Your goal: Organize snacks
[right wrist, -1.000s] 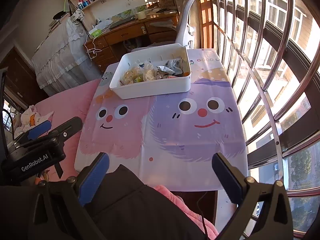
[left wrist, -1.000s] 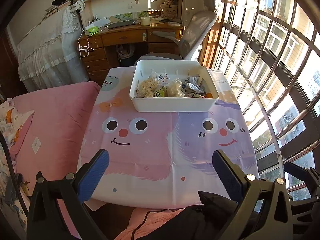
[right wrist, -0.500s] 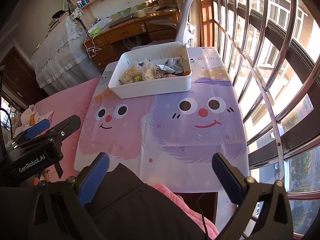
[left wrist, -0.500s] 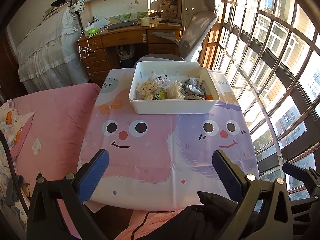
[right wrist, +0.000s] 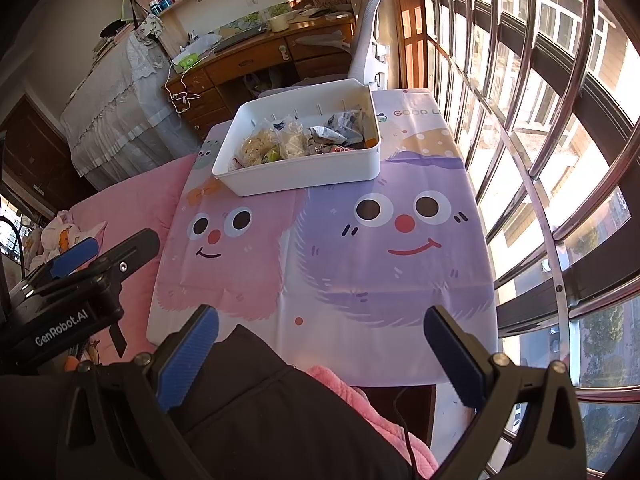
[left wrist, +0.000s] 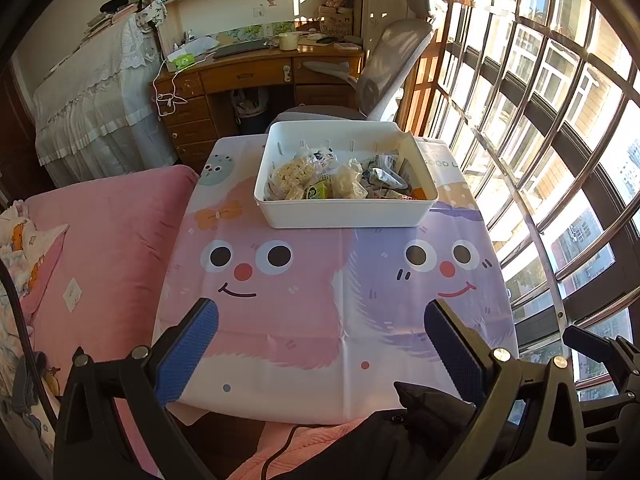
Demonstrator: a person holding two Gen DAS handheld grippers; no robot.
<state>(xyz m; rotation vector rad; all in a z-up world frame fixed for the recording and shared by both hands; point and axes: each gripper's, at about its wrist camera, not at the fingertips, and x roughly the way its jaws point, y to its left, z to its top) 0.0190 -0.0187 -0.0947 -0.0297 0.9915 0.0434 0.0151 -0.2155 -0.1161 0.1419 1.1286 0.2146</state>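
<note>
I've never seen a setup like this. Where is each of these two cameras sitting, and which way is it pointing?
Left wrist view: sits on the left gripper, looking forward over the cartoon tablecloth at the white bin of snacks; its open blue fingers show, and dark clothing.

Right wrist view: sits on the right gripper, looking at the same bin from further right; open fingers, the person's dark lap and the left gripper's body show.

Shared: bin, tablecloth, desk, window bars.

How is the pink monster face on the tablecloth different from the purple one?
The pink monster face lies on the bed side; the purple monster face lies on the window side. Pink's smile is dark, purple's red. Purple has little eyebrows; pink has none. Both have big round eyes and a red nose.
</note>
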